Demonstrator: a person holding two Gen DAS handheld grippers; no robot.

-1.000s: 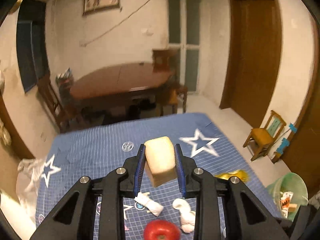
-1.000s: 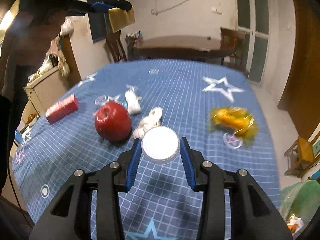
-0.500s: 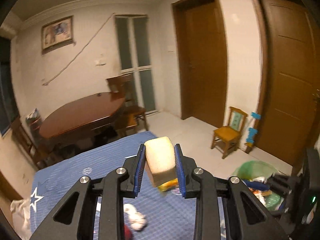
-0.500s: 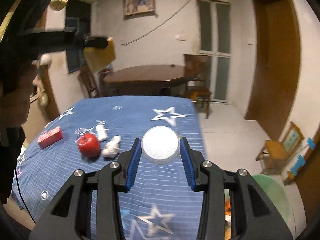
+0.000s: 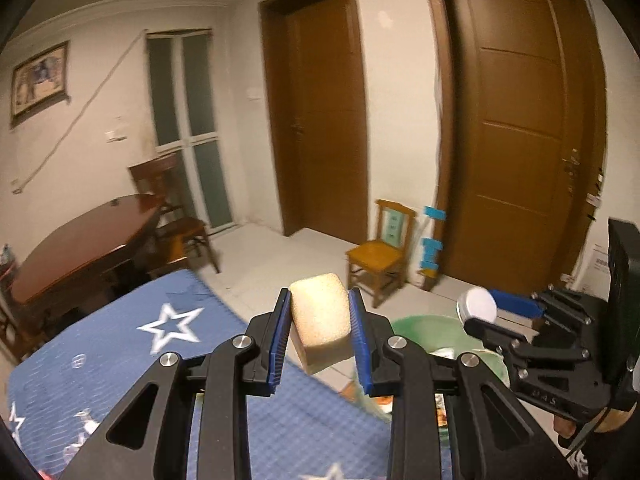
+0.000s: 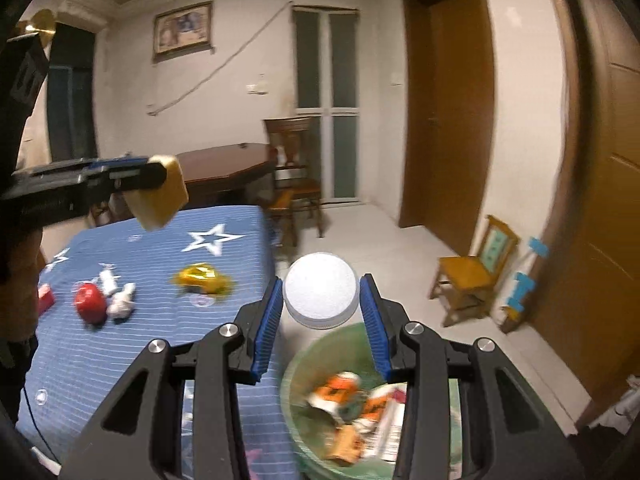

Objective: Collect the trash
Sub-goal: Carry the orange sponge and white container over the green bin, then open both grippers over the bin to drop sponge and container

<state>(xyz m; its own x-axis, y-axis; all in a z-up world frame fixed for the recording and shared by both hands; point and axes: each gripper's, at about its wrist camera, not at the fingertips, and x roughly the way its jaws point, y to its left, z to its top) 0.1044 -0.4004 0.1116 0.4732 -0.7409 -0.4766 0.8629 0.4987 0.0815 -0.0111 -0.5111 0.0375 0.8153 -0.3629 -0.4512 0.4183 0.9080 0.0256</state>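
My left gripper [image 5: 319,340] is shut on a yellow sponge block [image 5: 320,326], held in the air past the table edge; it also shows in the right wrist view [image 6: 162,196]. My right gripper [image 6: 320,312] is shut on a white round lid [image 6: 320,294], right above the green trash bin [image 6: 304,364] with wrappers inside. The bin [image 5: 424,326] and the lid [image 5: 478,305] also show in the left wrist view. On the blue star tablecloth [image 6: 160,344] lie a yellow wrapper [image 6: 202,276], white crumpled tissues [image 6: 120,302], a red apple [image 6: 90,304] and a red box [image 6: 45,300].
A small yellow wooden chair [image 6: 472,272] stands by brown doors [image 5: 520,140]. A dark wooden dining table [image 6: 228,170] with chairs is behind the blue table. The bin stands on a white tiled floor [image 6: 372,232] beside the table's right edge.
Both grippers have swung right from over the table toward the bin, still holding the sponge and the lid. The bin now sits under the right gripper.
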